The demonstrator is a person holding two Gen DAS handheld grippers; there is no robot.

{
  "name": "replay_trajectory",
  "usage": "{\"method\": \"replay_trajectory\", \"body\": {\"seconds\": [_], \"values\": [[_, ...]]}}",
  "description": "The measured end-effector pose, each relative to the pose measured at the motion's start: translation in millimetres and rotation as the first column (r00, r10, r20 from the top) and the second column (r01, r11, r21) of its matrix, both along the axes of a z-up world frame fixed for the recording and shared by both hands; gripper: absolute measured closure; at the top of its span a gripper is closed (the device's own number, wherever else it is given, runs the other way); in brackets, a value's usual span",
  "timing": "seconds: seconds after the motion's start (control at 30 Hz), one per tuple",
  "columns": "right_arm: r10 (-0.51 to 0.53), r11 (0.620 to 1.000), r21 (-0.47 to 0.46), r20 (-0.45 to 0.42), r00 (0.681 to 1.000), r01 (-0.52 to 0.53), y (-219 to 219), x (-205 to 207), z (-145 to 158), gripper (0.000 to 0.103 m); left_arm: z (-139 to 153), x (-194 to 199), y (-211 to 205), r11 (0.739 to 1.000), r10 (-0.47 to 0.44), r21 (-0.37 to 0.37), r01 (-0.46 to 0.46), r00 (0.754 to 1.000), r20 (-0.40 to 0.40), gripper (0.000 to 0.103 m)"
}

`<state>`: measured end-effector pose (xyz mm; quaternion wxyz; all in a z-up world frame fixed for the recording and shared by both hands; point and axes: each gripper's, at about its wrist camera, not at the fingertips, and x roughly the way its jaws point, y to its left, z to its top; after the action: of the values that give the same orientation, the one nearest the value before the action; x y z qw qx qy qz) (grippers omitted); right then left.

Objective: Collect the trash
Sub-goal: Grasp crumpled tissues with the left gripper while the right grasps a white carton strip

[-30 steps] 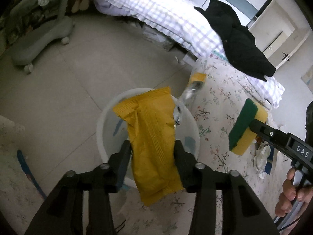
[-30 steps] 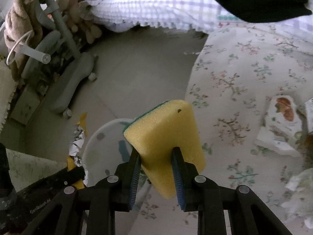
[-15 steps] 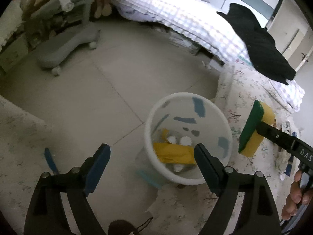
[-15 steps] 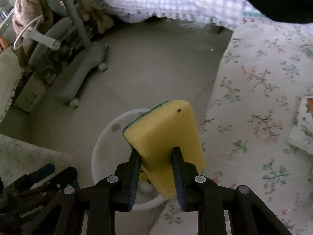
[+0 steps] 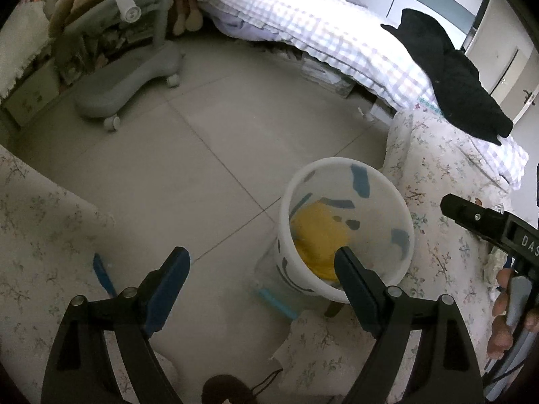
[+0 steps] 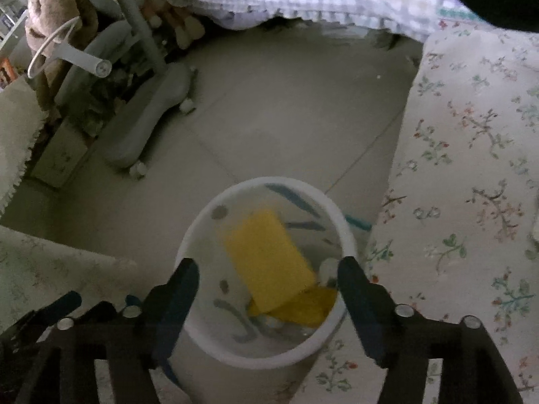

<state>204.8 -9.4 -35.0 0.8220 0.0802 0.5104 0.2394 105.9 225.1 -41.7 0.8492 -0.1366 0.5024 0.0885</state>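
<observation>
- The right tongs (image 6: 266, 269) are spread wide and hold nothing; half a second ago they were still pinching the yellow sponge (image 6: 269, 262).
- The sponge now lies inside the white bin (image 6: 202, 222), yellow face up, tilted against the near wall. In the right wrist view it looks a little blurred.
- Under the sponge a corner of the yellow wrapper (image 6: 303, 306) shows. One second ago this wrapper was between the left tongs, above the bin; half a second ago it was already at the bottom.
- The left tongs (image 5: 262, 262) are also spread wide and empty, the same as half a second ago.
- In the left wrist view the bin (image 5: 340, 165) stands on the tiled floor (image 5: 202, 155), just beside the floral cloth (image 5: 438, 175). The yellow mass in it is now bigger than half a second ago, but there I cannot tell sponge from wrapper.
- The right tongs show at the right edge of the left view (image 5: 471, 215) with no sponge at their tip; before, the green and yellow sponge was sticking out there. The person's hand (image 5: 505, 316) holds the handle.
- The right tongs are above the bin opening; their two fingers frame the rim on both sides.
- A light blue strip (image 5: 276, 299) lies on the floor near the foot of the bin.
</observation>
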Motion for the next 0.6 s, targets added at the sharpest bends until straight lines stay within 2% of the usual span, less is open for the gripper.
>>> {"method": "replay_trajectory", "body": {"seconds": [0.13, 0.2, 0.3, 0.47, 0.6], "values": [[-0.011, 1.000, -0.020, 0.023, 1.000, 0.011, -10, -5, 9, 0.014, 6, -2, -6, 1.000, -0.016, 0.001, 0.016, 1.000, 0.012, 0.013], [-0.009, 1.000, -0.028, 0.048, 0.999, 0.010, -16, -9, 16, 0.001, 8, -4, -10, 1.000, -0.025, 0.000, 0.025, 0.999, 0.021, 0.012], [-0.008, 0.999, -0.049, 0.094, 0.996, 0.013, -28, -16, 29, 0.001, 14, -5, -19, 0.999, -0.045, 0.003, 0.045, 0.998, 0.034, 0.006], [0.002, 0.994, -0.112, 0.171, 0.985, 0.017, -58, -29, 45, 0.001, 25, -6, -36, 0.997, -0.074, -0.009, 0.075, 0.995, 0.072, 0.005], [-0.019, 0.995, -0.092, 0.189, 0.982, 0.037, -91, -32, 56, 0.001, 35, -8, -51, 0.994, -0.102, -0.019, 0.104, 0.989, 0.107, 0.001]]}}
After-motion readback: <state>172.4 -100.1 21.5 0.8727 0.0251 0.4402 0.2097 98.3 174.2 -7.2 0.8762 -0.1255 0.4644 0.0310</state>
